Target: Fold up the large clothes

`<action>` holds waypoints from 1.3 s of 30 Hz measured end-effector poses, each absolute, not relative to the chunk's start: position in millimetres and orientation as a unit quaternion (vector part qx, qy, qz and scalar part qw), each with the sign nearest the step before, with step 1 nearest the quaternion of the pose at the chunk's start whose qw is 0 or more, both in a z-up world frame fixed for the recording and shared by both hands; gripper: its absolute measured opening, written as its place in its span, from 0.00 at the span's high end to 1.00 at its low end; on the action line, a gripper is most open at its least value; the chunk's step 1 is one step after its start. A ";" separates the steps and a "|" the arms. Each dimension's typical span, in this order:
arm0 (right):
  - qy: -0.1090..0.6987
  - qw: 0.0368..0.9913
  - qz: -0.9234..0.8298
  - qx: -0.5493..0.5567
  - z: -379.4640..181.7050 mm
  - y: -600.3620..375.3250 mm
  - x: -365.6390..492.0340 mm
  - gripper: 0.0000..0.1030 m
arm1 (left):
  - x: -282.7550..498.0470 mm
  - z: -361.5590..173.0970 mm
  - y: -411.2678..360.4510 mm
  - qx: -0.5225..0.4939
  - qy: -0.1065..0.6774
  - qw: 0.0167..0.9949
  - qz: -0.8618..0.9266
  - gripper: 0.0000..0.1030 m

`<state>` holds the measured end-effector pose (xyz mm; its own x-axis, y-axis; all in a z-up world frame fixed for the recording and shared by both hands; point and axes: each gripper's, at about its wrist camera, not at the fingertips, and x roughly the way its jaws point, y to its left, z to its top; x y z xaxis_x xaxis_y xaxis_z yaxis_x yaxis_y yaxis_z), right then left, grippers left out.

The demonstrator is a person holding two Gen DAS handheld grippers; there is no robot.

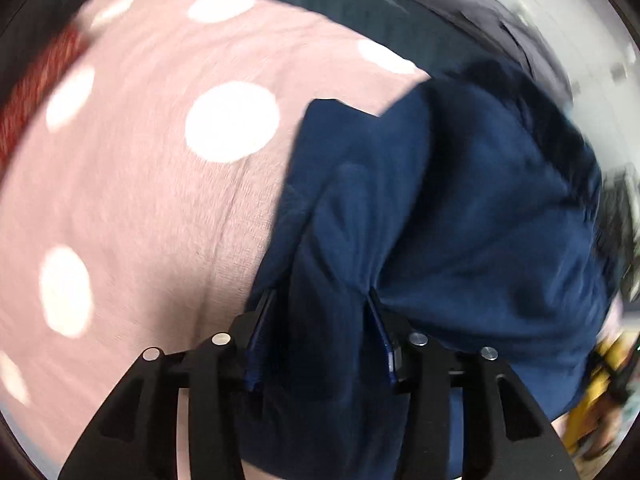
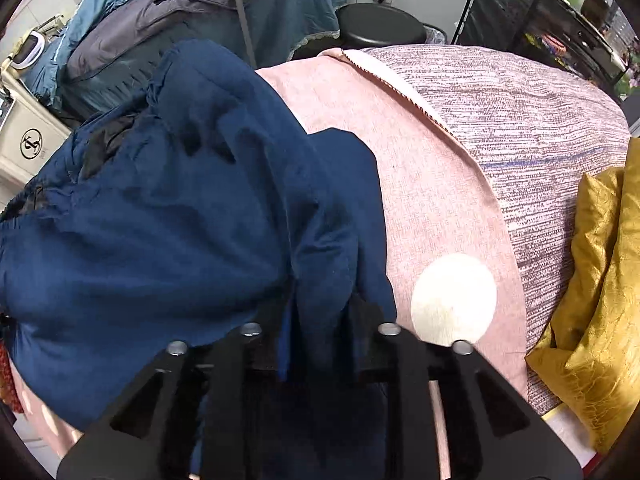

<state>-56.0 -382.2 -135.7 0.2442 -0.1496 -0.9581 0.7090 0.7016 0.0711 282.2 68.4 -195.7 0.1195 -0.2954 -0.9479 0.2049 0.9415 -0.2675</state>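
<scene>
A large navy blue garment [image 1: 460,208] lies bunched over a pink blanket with white dots [image 1: 140,168]. My left gripper [image 1: 320,304] is shut on a fold of the navy garment, cloth bulging between its fingers. In the right wrist view the same navy garment [image 2: 160,220] spreads to the left, with a gathered waistband at the far left edge. My right gripper [image 2: 320,312] is shut on another fold of it. The fingertips of both grippers are mostly hidden by cloth.
The pink blanket [image 2: 432,200] overlaps a grey-purple woven cover [image 2: 540,128]. A gold cushion [image 2: 600,300] lies at the right. A heap of blue and grey bedding [image 2: 180,8], a black stool [image 2: 380,28] and a black wire rack [image 2: 560,20] stand behind. A red fabric [image 1: 36,92] shows at the left.
</scene>
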 end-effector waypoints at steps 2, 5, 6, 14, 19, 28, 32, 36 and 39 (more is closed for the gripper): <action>0.540 0.745 -0.291 0.264 -132.9 -384.3 -57.7 0.73 | 283.9 -187.0 68.6 -0.032 0.640 0.750 -0.164 0.55; 0.509 0.761 -0.313 0.251 -102.1 -379.9 -71.1 0.59 | 279.6 -156.2 68.0 0.000 0.602 0.784 -0.152 0.43; 0.497 0.770 -0.323 0.238 -91.4 -376.3 -72.8 0.52 | 278.0 -142.1 70.9 0.009 0.580 0.802 -0.144 0.33; 0.460 0.831 -0.253 0.183 -44.4 -335.4 -46.7 0.31 | 245.3 -77.1 23.3 0.089 0.462 0.861 -0.196 0.21; 0.527 0.836 -0.113 0.106 -77.3 -268.5 -0.8 0.31 | 209.3 -98.5 -51.6 0.192 0.447 0.821 -0.298 0.21; 0.552 0.799 -0.167 0.170 -122.9 -322.9 20.8 0.13 | 300.8 -166.1 -92.4 0.178 0.584 0.752 -0.249 0.06; 0.556 0.786 -0.173 0.207 -134.8 -339.9 29.6 0.10 | 311.0 -191.8 -101.5 0.189 0.614 0.728 -0.241 0.05; 0.583 0.774 -0.174 0.175 -156.3 -329.3 44.1 0.06 | 312.7 -203.9 -114.4 0.213 0.617 0.721 -0.233 0.04; 0.580 0.774 -0.192 0.168 -161.3 -326.5 50.5 0.05 | 318.5 -209.4 -116.4 0.207 0.628 0.713 -0.232 0.04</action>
